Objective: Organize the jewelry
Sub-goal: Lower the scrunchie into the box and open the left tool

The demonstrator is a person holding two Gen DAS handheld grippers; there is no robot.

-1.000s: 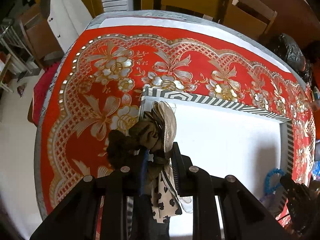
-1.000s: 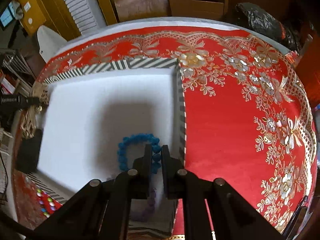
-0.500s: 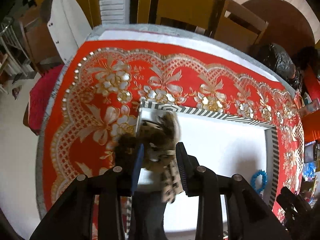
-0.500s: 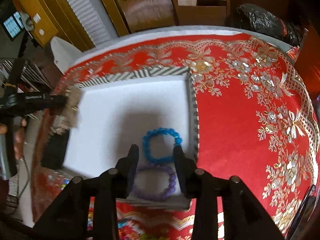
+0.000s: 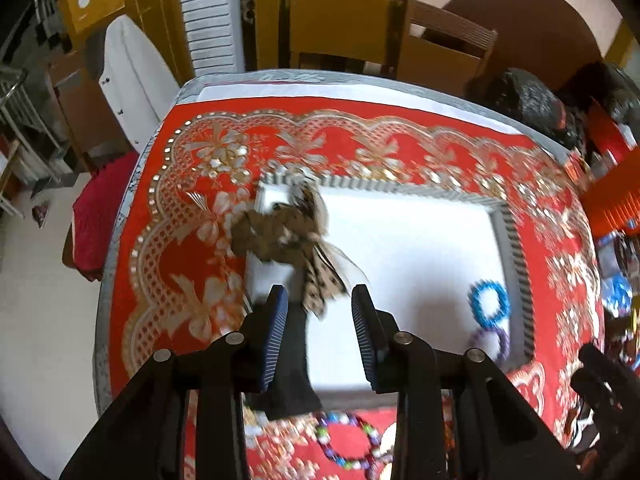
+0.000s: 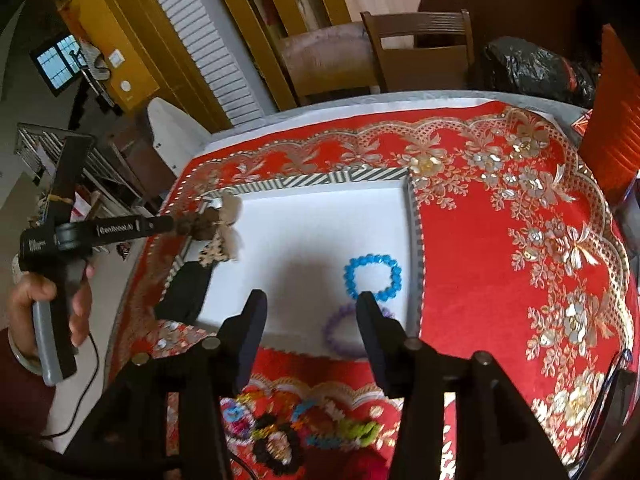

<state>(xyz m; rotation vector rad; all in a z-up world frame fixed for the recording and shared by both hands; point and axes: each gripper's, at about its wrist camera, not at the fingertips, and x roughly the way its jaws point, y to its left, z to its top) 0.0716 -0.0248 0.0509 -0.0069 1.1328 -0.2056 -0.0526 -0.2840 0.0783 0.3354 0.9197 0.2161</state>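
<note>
table (image 6: 360, 101) under red gold-flowered cloth (image 6: 500, 248), striped-rim white tray (image 6: 304, 184) on it, bead bracelets (image 6: 300, 420) beside

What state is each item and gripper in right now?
Left gripper: open, empty.
Right gripper: open, empty.
Bow: released, draped over the tray's far-left corner.
Tray: flat on the table, lidless.
Blue bracelet: lying flat in the tray, by its right wall.
Purple bracelet: flat in the tray, touching the blue one.
Multicolor bracelet: outside the tray, on the cloth.

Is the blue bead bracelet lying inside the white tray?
Yes, in the right wrist view the blue bead bracelet lies on the white floor of the tray, close to its striped right wall.
</note>
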